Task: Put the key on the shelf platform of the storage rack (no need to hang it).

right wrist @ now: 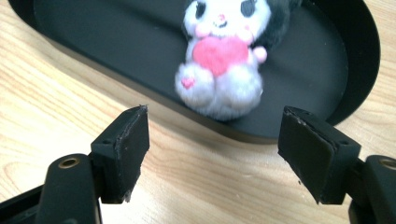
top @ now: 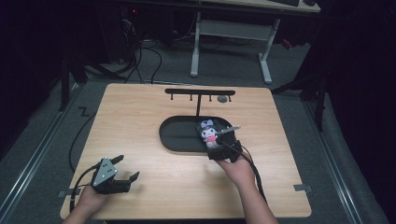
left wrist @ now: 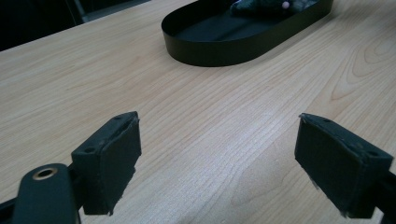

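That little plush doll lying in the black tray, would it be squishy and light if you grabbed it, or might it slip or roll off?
The plush doll looks furry and stuffed, so it would probably squash between pads and feel light. Its fuzzy surface should grip rather than slip. With a rounded bottom it might flop over when nudged, though the black tray has a raised rim that would likely stop it.

plush toy (right wrist: 219,70): fluffy cloth | tray (right wrist: 116,37): matt black, smooth | table (left wrist: 210,140): smooth light wood grain

A small plush toy (right wrist: 224,60), white-faced with black ears and a pink heart on its front, is seen lying face-up inside the black oval tray (right wrist: 93,32) at its right end.
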The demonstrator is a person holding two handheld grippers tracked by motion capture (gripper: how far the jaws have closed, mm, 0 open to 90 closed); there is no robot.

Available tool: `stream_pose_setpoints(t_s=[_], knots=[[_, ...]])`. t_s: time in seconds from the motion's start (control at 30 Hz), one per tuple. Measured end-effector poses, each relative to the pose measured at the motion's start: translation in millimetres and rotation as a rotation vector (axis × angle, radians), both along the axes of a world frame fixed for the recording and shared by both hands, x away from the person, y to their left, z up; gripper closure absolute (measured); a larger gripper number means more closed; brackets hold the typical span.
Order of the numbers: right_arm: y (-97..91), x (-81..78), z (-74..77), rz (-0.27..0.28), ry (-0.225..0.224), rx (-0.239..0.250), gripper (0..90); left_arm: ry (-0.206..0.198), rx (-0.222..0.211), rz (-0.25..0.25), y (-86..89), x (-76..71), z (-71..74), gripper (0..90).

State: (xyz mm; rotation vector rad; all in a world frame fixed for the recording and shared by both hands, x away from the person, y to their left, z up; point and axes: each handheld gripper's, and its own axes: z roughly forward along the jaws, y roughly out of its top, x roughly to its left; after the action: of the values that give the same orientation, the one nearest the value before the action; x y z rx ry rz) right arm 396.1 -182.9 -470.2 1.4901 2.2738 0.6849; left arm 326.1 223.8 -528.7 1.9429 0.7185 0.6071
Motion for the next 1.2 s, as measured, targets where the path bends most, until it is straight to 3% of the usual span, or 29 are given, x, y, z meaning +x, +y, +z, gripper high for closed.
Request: stream_pose_setpoints(t_s=[0.33, 0.73, 0.87, 0.93, 1.0, 1.07, 1.2], knots=[[-24.8, -35.4, -21.3, -0.016, -0.094, 0.032, 21.4, -0.003, 0.001, 0.002, -0.1, -0.5, -0.2, 15.5], [-40.4, -86.5, -35.8, -0.033, -0.26, 0.09, 15.2, -0.003, 0.003, 0.003, -0.2, -0.3, -0.1, 15.4], [-44.2, -114.3, -45.5, -0.058, -0.332, 0.107, 15.2, 0.0, 0.003, 0.003, -0.3, 0.2, 0.0, 15.5], [-45.9, -122.9, -45.5, -0.048, -0.301, 0.106, 15.2, 0.003, 0.006, -0.002, -0.4, 0.6, 0.1, 15.4], [-48.4, -129.2, -46.3, -0.065, -0.327, 0.122, 15.2, 0.005, 0.006, -0.002, -0.8, 1.0, 0.0, 15.5], [-48.6, -129.6, -46.0, -0.069, -0.322, 0.132, 15.2, 0.005, 0.009, -0.001, -1.1, 0.9, 0.0, 15.5], [-47.0, -126.5, -46.5, -0.073, -0.336, 0.113, 15.4, 0.0, 0.01, -0.007, -0.8, -0.1, 0.1, 15.5]])
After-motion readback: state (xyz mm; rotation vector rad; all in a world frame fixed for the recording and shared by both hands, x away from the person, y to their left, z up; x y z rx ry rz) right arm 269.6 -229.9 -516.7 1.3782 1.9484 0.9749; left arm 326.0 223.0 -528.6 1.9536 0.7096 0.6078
